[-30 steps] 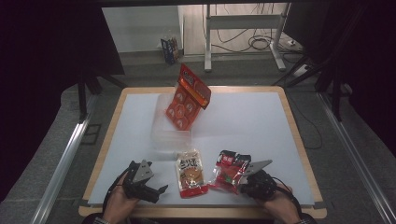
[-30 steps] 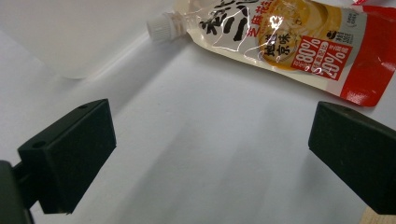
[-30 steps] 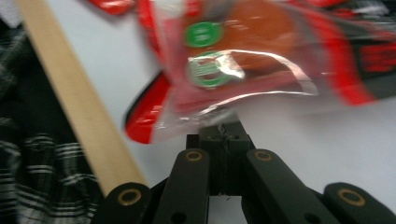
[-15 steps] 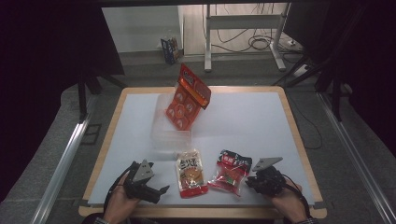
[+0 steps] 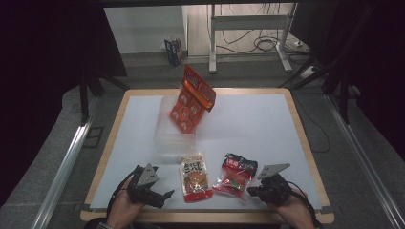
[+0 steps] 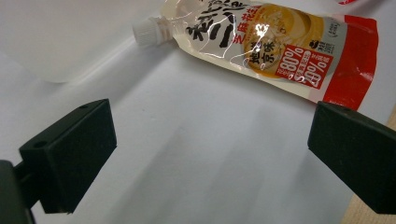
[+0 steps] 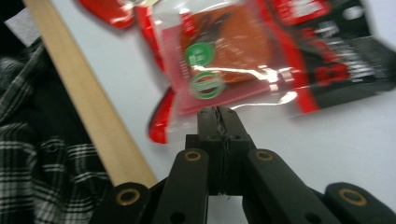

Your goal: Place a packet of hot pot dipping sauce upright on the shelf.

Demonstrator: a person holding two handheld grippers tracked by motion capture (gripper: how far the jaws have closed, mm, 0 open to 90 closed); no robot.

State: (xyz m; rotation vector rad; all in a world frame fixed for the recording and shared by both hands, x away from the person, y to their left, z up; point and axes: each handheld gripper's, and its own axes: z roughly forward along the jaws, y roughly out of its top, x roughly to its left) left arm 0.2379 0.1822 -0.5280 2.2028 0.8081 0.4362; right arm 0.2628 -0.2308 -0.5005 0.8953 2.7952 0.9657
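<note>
A: Looking at the red and black packet [image 5: 236, 176], where does it lie now?

B: It lies flat on the white counter [image 5: 267, 129], near the front edge, just beside the right claw [image 5: 252, 191]. In the high view its long axis runs from the far right down to the near left, a little tilted. The black end points away from the person and the clear red end points toward the wooden rim.

A: And the right claw, is it holding the packet?

B: In the right gripper view the two jaws are pressed together, fully clenched, and they have just been closing. Their tip [image 7: 218, 116] is at the near edge of the packet [image 7: 252, 60]. I cannot tell if a bit of the edge is pinched there or if they only touch it.

A: What about the left claw [image 5: 160, 196]?

B: It is released, with the jaws wide apart. In the left gripper view only bare counter is between them. It rests low at the front left.

A: What is in front of it?

B: The spout pouch [image 6: 275, 46]. Its white cap [image 6: 148, 31] points toward the clear container [image 5: 174, 136]; in the high view the pouch [image 5: 195, 175] lies lengthwise, away from the person.

A: Anything further back?

B: An orange bag [image 5: 192, 100] stands tilted in the clear container.
</note>
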